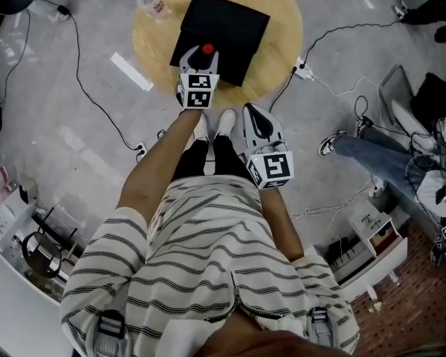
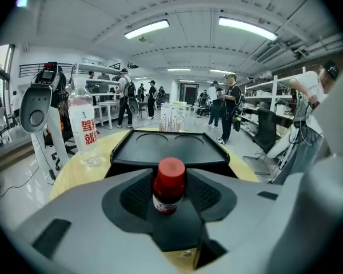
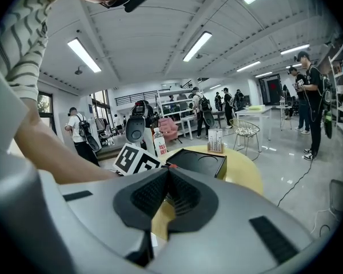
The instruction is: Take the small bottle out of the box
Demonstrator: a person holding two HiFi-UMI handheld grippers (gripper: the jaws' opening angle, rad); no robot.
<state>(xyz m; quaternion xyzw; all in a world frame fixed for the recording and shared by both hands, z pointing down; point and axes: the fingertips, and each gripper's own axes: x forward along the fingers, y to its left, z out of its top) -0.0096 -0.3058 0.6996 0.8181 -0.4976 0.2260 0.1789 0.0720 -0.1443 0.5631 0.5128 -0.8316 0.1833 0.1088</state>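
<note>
Standing between my left jaws: the small bottle (image 2: 170, 186), upright, with a red cap, a dark body and a label.
Left gripper (image 1: 205, 58): released; I see its pads spread to either side of the bottle, close beside it but not clamped on it.
Bottle's place: at the near edge of the black box (image 2: 167, 148), which lies just behind it. My gripper's body hides the bottle's foot, so I cannot tell what it rests on.
Black box: flat top with two round recesses, sitting on the round wooden table (image 1: 282, 36).
Right gripper (image 3: 168, 173): clenched, jaws together with nothing between them; I hold it low, off the table and well apart from the box.
Water bottle (image 2: 83, 127): clear, with red print, upright on the table to the left of the box.
Floor: grey, with black cables (image 1: 80, 73) running round the table.
</note>
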